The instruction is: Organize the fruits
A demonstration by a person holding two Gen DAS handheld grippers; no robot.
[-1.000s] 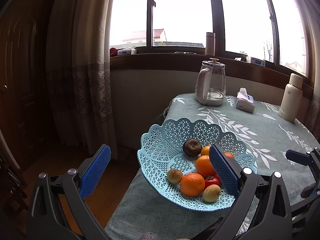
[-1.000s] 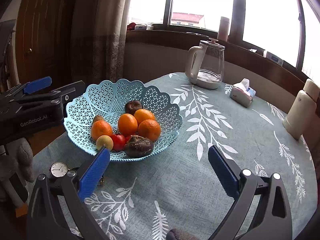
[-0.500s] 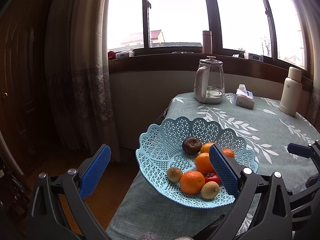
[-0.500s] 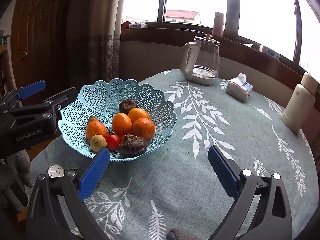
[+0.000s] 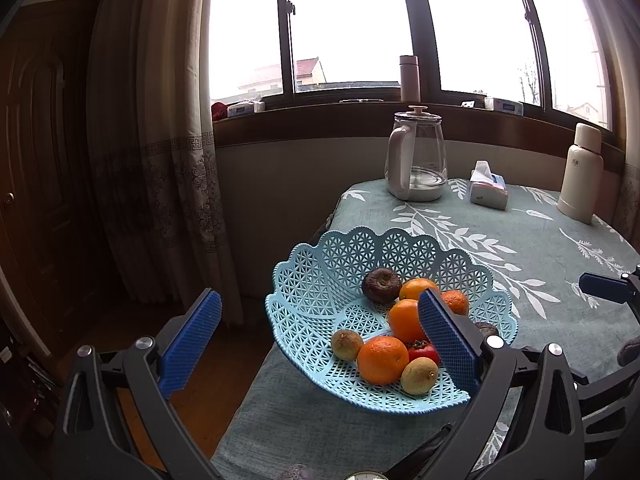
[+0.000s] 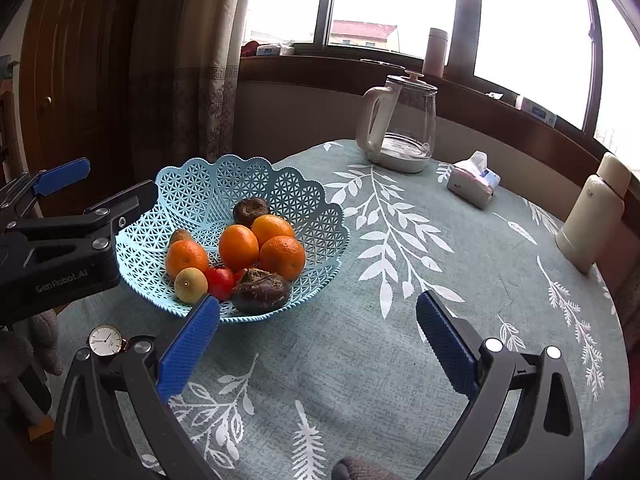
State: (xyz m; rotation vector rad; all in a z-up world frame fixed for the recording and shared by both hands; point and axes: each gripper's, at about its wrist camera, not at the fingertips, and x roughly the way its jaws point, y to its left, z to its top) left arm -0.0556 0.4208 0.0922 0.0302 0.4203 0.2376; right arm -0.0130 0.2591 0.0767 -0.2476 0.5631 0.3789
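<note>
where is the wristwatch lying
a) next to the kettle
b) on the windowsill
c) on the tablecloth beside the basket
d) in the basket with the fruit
c, the right wrist view shows the watch flat on the tablecloth, just outside the near rim of the basket, far from the kettle.

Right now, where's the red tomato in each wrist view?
Left wrist: red tomato low right of centre in the blue basket, beside the left gripper's right finger.
Right wrist: red tomato left of centre, at the basket's near side.
Shared landmark: glass kettle on the table's far side.
</note>
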